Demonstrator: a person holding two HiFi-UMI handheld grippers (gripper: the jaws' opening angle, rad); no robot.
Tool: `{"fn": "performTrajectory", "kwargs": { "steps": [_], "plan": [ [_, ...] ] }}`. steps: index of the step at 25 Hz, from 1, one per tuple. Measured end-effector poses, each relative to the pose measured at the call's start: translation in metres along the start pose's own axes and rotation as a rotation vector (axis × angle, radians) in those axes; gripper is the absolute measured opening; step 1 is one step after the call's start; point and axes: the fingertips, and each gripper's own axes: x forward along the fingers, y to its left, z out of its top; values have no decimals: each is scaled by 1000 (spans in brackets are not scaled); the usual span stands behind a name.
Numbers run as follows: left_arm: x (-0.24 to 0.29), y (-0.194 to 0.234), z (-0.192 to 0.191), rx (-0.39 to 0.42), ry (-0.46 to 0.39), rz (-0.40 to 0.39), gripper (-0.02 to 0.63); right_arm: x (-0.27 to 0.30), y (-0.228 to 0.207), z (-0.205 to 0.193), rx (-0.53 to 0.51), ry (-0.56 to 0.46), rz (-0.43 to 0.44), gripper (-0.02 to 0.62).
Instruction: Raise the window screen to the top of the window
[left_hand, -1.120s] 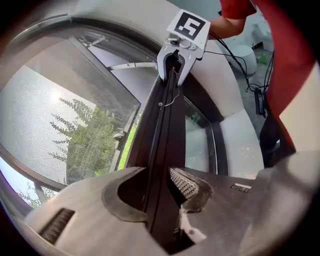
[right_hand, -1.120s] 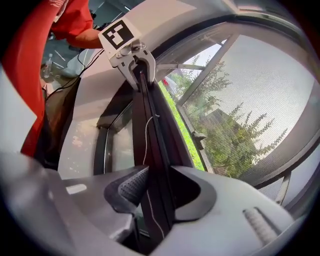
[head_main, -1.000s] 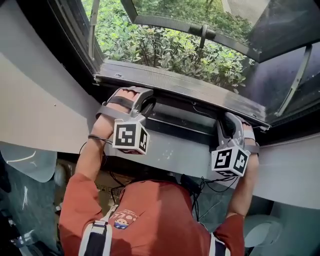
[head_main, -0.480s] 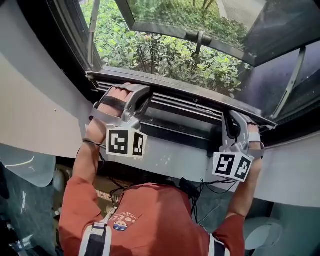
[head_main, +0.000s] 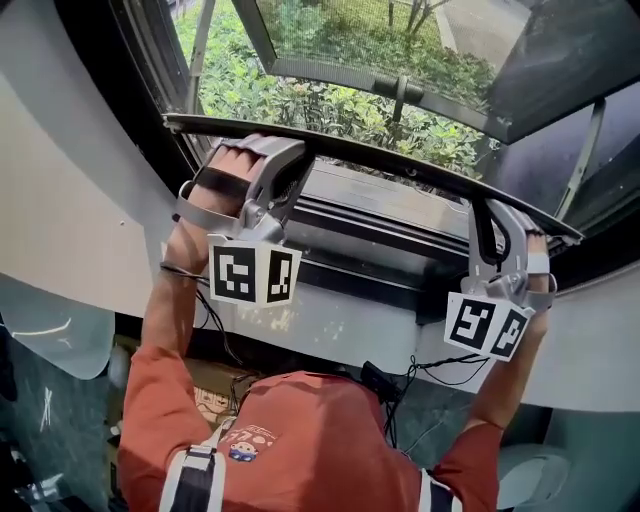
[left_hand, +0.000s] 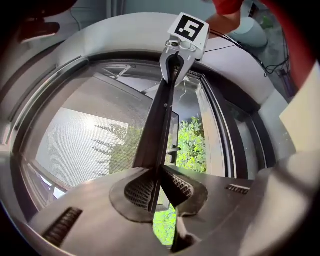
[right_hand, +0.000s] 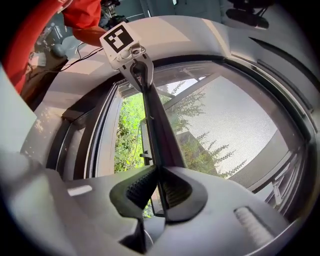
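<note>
The window screen's dark bottom bar (head_main: 380, 160) runs across the window opening, lifted off the sill. My left gripper (head_main: 285, 160) is shut on the bar near its left end, and my right gripper (head_main: 490, 212) is shut on it near its right end. In the left gripper view the bar (left_hand: 162, 115) runs from my left gripper (left_hand: 156, 187) up to the other gripper's marker cube (left_hand: 188, 30), with the grey mesh (left_hand: 85, 145) to the left. In the right gripper view the pads (right_hand: 142, 187) pinch the bar (right_hand: 155, 120), and the mesh (right_hand: 225, 120) lies to the right.
Under the raised bar lie the dark sill tracks (head_main: 400, 215). Beyond it an outer pane with a handle (head_main: 400, 85) stands swung open over green shrubs (head_main: 300, 95). Pale wall (head_main: 60, 200) flanks the window. Cables (head_main: 400, 385) hang in front of the person's chest.
Both grippers have risen together with the bar in them. The bar has come up off the sill, and the tracks beneath it now show.
</note>
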Motion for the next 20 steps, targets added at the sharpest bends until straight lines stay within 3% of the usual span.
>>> {"fn": "performTrajectory", "kwargs": {
  "steps": [9, 20],
  "plan": [
    [-1, 37, 6, 56, -30, 141, 52, 0, -36, 13, -38, -30, -88, 46],
    [-6, 86, 20, 84, -59, 251, 58, -6, -84, 28, -82, -62, -184, 48]
  ]
}}
